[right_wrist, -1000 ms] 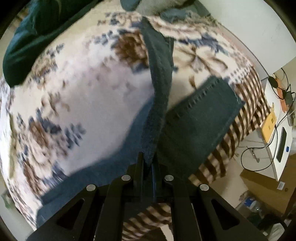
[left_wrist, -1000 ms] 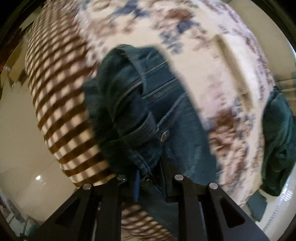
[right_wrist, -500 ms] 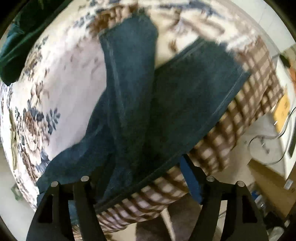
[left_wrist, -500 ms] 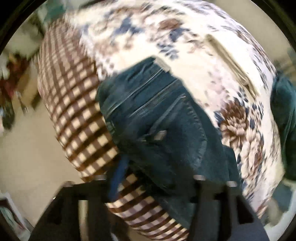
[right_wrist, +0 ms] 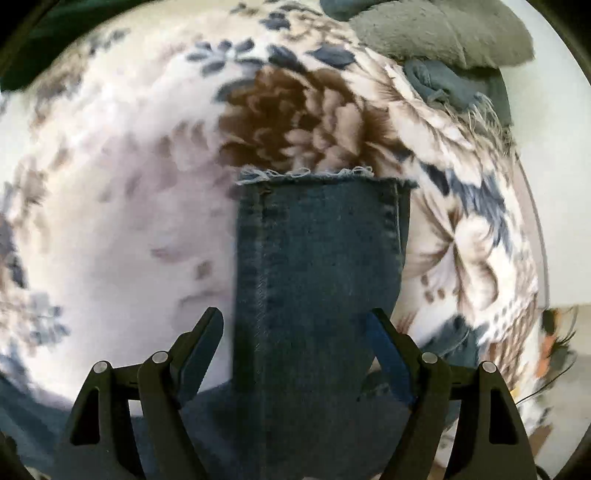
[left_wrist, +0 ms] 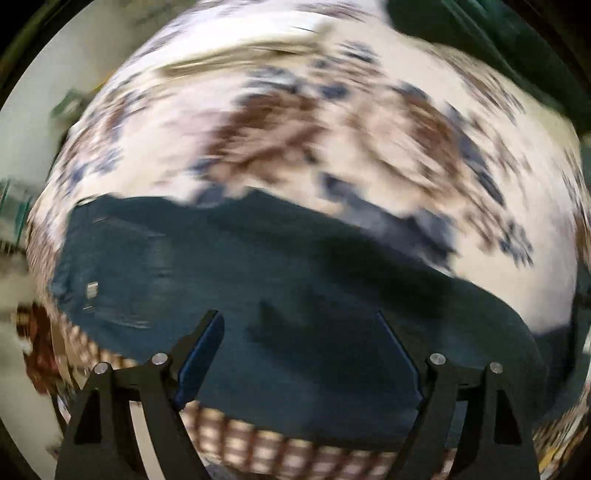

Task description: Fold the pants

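Note:
Dark blue jeans [left_wrist: 280, 295] lie flat on a floral blanket [left_wrist: 295, 122] in the left wrist view, which is motion-blurred. My left gripper [left_wrist: 299, 325] is open and empty above the denim near the bed's edge. In the right wrist view a jeans leg [right_wrist: 317, 258] runs away from me to a frayed hem [right_wrist: 306, 173]. My right gripper [right_wrist: 295, 325] is open, its fingers standing on either side of the leg, holding nothing.
A dark green garment [left_wrist: 498, 48] lies at the far right of the blanket. A grey plush cloth [right_wrist: 443, 33] and a blue-grey fringed cloth [right_wrist: 443, 88] lie beyond the hem. A brown checked bed side [left_wrist: 295, 454] drops off below the jeans.
Both grippers were shut on the jeans a second ago, then opened and let go. The jeans now lie flat, and both cameras have swung to new angles over them.

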Action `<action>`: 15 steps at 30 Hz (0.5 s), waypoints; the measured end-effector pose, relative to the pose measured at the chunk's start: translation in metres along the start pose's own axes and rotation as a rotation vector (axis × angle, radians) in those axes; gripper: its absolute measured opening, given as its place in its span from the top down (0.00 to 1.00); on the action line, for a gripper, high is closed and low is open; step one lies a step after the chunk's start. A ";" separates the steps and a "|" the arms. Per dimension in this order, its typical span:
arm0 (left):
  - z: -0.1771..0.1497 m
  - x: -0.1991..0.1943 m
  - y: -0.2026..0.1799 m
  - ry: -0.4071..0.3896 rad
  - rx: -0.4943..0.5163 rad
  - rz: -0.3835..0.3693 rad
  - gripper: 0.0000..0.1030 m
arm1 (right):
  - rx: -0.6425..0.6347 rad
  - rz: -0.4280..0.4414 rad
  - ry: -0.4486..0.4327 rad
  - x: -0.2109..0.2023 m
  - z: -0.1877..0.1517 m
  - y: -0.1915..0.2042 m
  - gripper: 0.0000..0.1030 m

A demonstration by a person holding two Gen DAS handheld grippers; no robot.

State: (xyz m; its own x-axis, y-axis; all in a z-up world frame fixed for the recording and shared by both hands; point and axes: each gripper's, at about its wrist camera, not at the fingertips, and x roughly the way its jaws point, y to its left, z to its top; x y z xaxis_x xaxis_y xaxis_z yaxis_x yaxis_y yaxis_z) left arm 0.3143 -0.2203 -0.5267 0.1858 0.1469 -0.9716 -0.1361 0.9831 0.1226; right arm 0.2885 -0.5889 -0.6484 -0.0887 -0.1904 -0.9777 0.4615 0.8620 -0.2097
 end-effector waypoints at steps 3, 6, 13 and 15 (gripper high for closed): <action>-0.005 0.003 -0.037 0.015 0.070 -0.025 0.21 | 0.106 0.011 -0.052 -0.011 -0.011 -0.044 0.82; -0.015 0.004 -0.057 0.029 0.098 -0.053 0.21 | 0.319 0.042 -0.057 -0.019 -0.044 -0.124 0.95; -0.033 0.015 -0.084 0.090 0.116 -0.071 0.21 | 0.751 0.399 0.108 0.020 -0.117 -0.230 0.86; -0.034 0.015 -0.090 0.077 0.134 -0.045 0.21 | 0.729 0.442 0.082 0.012 -0.106 -0.219 0.47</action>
State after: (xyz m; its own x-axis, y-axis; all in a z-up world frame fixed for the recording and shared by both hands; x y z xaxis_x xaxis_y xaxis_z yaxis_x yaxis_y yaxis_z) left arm 0.2964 -0.3098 -0.5593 0.1127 0.0987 -0.9887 0.0030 0.9950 0.0997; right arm 0.0929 -0.7300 -0.6150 0.1825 0.1506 -0.9716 0.9184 0.3266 0.2231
